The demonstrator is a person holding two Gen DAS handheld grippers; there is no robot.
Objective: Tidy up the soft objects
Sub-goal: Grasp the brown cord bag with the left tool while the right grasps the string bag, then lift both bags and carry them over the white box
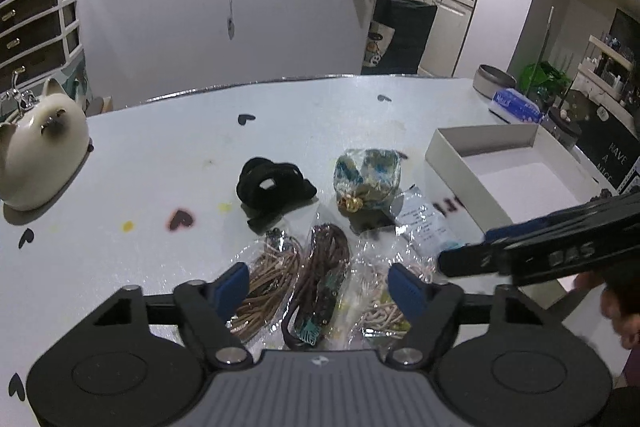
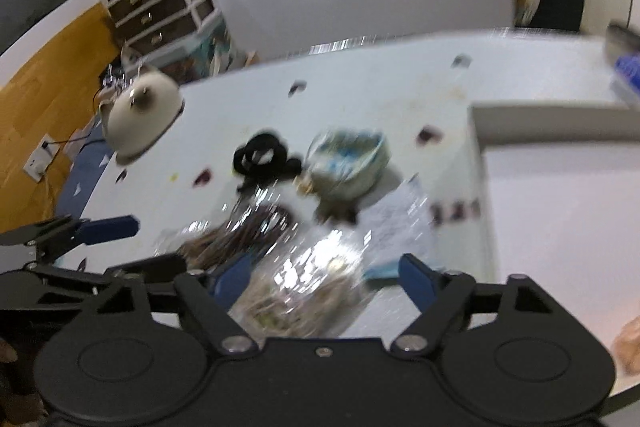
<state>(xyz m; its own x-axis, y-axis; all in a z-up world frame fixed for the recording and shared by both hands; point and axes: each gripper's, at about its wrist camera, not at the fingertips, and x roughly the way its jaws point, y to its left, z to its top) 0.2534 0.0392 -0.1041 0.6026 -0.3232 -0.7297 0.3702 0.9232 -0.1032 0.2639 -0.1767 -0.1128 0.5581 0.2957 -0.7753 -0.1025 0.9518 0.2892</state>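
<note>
Three clear bags of cord lie side by side on the white table: tan [image 1: 267, 283], dark brown [image 1: 325, 267] and pale pink [image 1: 384, 299]. Behind them are a black hair band [image 1: 272, 187] and a blue-patterned pouch with a gold bell [image 1: 368, 175]. An empty white box [image 1: 512, 171] stands at the right. My left gripper [image 1: 322, 287] is open just above the bags. My right gripper [image 2: 326, 277] is open over the pale bag [image 2: 304, 291]; its view is blurred. It also shows from the side in the left wrist view [image 1: 472, 255].
A ceramic cat figure [image 1: 40, 151] stands at the table's left edge. A paper slip [image 1: 424, 223] lies by the box. A tissue pack [image 1: 516, 105] and a round tin [image 1: 494, 81] sit at the far right corner. Heart stickers dot the table.
</note>
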